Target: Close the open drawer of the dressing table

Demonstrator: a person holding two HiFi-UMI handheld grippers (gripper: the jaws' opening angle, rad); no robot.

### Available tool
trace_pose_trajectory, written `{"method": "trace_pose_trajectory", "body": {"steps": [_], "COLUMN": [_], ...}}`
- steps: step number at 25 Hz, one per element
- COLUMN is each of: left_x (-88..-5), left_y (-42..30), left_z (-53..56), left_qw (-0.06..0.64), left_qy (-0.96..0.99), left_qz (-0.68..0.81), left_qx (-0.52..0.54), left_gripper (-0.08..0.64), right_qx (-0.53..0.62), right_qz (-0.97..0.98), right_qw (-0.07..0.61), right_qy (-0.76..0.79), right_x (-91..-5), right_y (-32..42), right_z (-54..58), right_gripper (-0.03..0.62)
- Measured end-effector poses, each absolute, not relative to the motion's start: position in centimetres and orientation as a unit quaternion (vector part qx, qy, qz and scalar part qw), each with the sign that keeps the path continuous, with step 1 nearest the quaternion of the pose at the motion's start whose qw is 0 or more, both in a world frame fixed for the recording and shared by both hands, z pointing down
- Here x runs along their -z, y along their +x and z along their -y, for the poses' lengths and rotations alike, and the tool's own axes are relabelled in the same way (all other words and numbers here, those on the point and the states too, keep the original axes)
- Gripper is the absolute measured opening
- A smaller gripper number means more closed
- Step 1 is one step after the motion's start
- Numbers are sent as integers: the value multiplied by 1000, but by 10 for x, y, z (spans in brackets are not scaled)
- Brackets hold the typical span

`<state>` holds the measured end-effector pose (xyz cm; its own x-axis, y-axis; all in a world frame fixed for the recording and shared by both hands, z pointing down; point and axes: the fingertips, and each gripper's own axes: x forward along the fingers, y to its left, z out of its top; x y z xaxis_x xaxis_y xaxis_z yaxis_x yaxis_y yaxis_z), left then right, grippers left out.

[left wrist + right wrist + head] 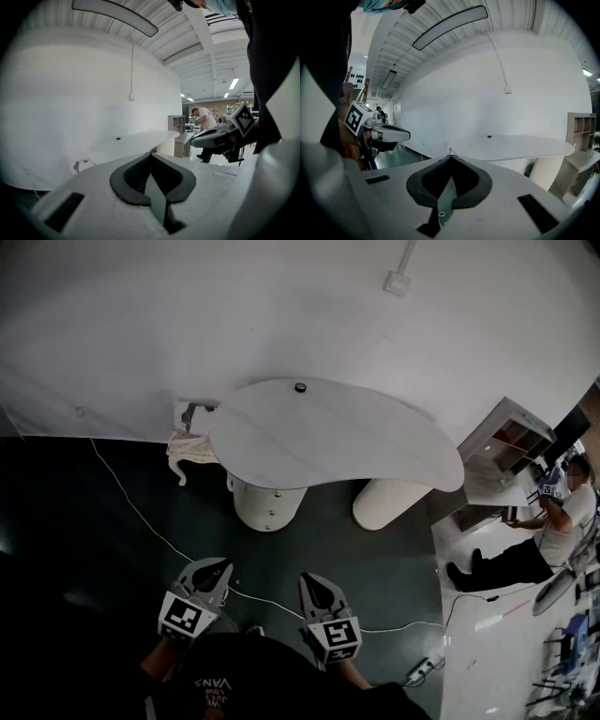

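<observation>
The white dressing table (375, 451) has a curved top and stands against the wall ahead of me. Under its left end is a round drawer unit (268, 504) with small knobs; I cannot tell from here whether a drawer stands out. A ribbed white leg (387, 503) holds up the right end. My left gripper (225, 566) and right gripper (310, 578) hover side by side over the dark floor, well short of the table. Both are shut with nothing in them. The left gripper view shows shut jaws (151, 155) and the table top (136, 139) beyond; the right gripper's (451, 157) jaws look the same.
A cream stool or small stand (190, 446) sits at the table's left. A white cable (150, 526) runs across the floor between me and the table. At the right are a wooden shelf unit (507, 439) and a seated person (553, 526). A small dark object (300, 387) lies on the table top.
</observation>
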<state>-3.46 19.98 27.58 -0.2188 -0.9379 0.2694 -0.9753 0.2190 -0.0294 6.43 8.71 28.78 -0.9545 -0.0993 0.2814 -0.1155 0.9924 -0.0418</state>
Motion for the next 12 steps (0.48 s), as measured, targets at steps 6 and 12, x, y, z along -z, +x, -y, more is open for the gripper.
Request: {"method": "trace_pose_trajectory", "body": {"steps": [6, 12], "left_x": [-279, -280], "left_y": [-36, -38], "left_z": [-204, -208], "left_qw": [95, 101], "left_qy": [620, 613], "left_qz": [773, 778], "left_qx": [-99, -93], "left_gripper": [18, 18], "right_qx": [-20, -33], "right_qz": [989, 988], "right_qw": [139, 137], "right_qy": [53, 58], "right_x": [-289, -288], "right_y": [61, 60], "right_z": [-92, -90], "right_gripper": [2, 2]}}
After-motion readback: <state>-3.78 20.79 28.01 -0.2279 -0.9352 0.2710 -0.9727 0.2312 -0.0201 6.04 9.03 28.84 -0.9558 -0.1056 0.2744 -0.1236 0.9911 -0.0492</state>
